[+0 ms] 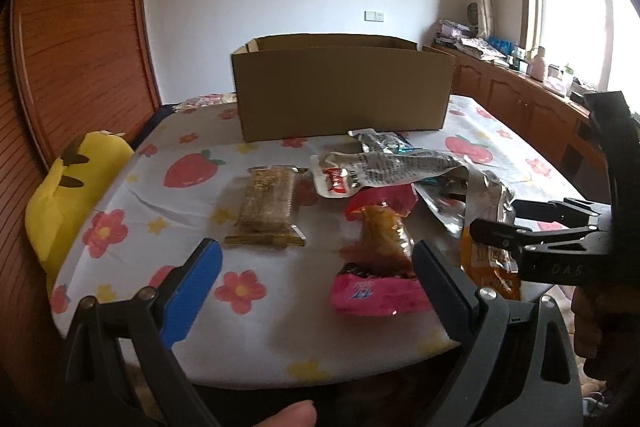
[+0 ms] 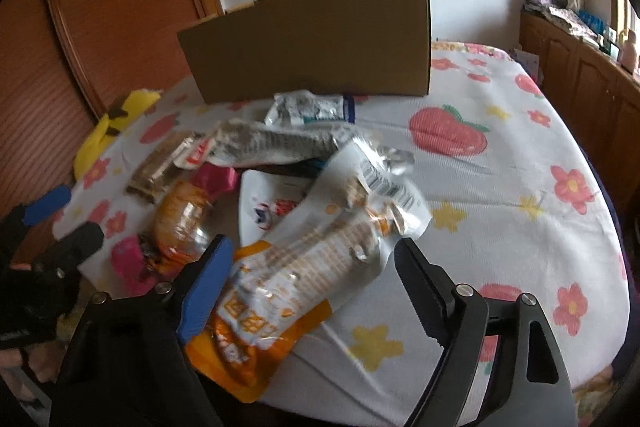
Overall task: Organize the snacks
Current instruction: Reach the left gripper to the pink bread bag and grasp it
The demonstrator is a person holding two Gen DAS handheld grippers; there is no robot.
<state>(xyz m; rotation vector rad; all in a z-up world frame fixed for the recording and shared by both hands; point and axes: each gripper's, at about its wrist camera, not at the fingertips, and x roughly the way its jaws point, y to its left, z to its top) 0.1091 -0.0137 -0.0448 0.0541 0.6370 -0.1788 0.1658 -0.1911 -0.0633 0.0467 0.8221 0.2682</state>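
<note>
My right fingers [image 2: 312, 283] spread around the orange snack bag [image 2: 280, 291] (lettering blurred); left fingers [image 1: 316, 283] spread, pink-ended snack [image 1: 376, 267] at two o'clock.

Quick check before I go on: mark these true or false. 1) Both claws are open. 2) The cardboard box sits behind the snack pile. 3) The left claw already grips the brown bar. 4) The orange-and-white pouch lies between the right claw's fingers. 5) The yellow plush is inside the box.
1) True: the left claw and right claw stand open.
2) True: the cardboard box stands beyond the snacks.
3) False: the brown bar lies untouched on the cloth.
4) True: the orange-and-white pouch lies there, ungripped.
5) False: the yellow plush sits at the table's left edge.
</note>
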